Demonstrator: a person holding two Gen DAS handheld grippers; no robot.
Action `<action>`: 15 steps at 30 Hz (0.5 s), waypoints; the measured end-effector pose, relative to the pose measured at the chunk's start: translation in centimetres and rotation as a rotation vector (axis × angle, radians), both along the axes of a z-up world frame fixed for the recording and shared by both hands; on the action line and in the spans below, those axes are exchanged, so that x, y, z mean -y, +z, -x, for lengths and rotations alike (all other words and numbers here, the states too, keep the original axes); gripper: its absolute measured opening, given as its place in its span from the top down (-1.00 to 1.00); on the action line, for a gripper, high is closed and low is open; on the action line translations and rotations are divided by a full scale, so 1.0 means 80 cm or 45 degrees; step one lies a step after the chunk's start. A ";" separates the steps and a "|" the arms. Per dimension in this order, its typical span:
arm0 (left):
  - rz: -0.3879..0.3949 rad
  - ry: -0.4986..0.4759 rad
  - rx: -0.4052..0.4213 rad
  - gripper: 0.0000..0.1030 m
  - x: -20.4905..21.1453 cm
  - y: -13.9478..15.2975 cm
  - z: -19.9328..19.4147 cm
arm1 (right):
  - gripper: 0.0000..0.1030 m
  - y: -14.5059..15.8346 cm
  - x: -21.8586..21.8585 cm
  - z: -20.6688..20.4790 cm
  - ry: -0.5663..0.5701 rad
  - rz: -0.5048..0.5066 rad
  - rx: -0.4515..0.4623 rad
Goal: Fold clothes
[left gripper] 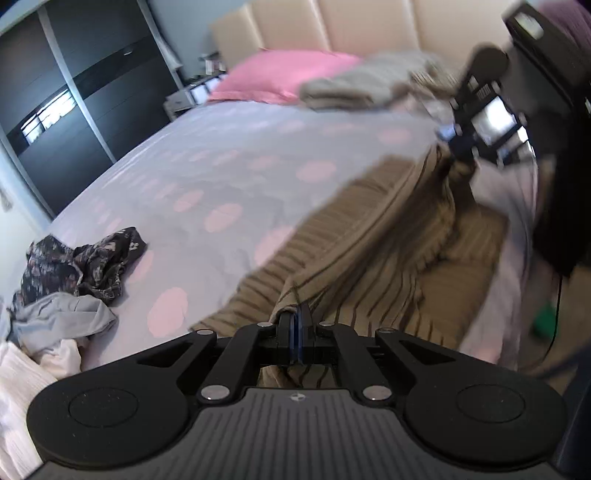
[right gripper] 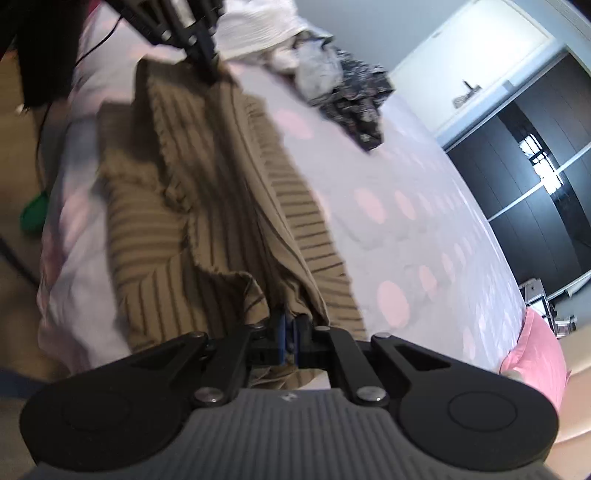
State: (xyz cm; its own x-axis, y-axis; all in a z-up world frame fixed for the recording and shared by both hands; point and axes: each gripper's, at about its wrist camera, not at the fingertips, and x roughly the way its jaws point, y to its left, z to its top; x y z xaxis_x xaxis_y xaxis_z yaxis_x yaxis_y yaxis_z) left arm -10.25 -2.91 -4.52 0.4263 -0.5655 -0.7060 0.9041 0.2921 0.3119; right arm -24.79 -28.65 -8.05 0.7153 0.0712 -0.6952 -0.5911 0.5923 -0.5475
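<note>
Both the left gripper (left gripper: 295,325) and right gripper (right gripper: 290,332) pinch fingers closed on the striped tan garment (left gripper: 369,251) above the bed (left gripper: 221,166).

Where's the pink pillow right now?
The pink pillow lies at the head of the bed against the beige headboard, left of a grey folded pile in the left wrist view.

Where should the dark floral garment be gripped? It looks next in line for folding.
Grip the dark floral garment at its loose flap toward the open bedsheet, coming from above on that side. It lies crumpled, and its other side runs into the grey cloth, so a hold there might catch both.
</note>
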 end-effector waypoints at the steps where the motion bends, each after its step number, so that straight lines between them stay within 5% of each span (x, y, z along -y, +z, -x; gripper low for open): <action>1: -0.017 0.007 -0.006 0.99 -0.003 -0.007 0.000 | 0.91 -0.004 0.002 -0.002 -0.013 -0.009 -0.012; 9: -0.070 0.016 -0.003 0.90 -0.005 -0.012 0.005 | 0.84 -0.001 0.005 -0.011 -0.064 -0.071 -0.070; 11: -0.084 0.007 0.000 0.54 -0.005 -0.006 0.007 | 0.71 0.007 0.005 -0.002 -0.048 -0.069 -0.075; 15: -0.139 -0.053 0.041 0.16 -0.009 0.007 0.019 | 0.37 0.022 0.002 0.012 -0.004 -0.044 -0.116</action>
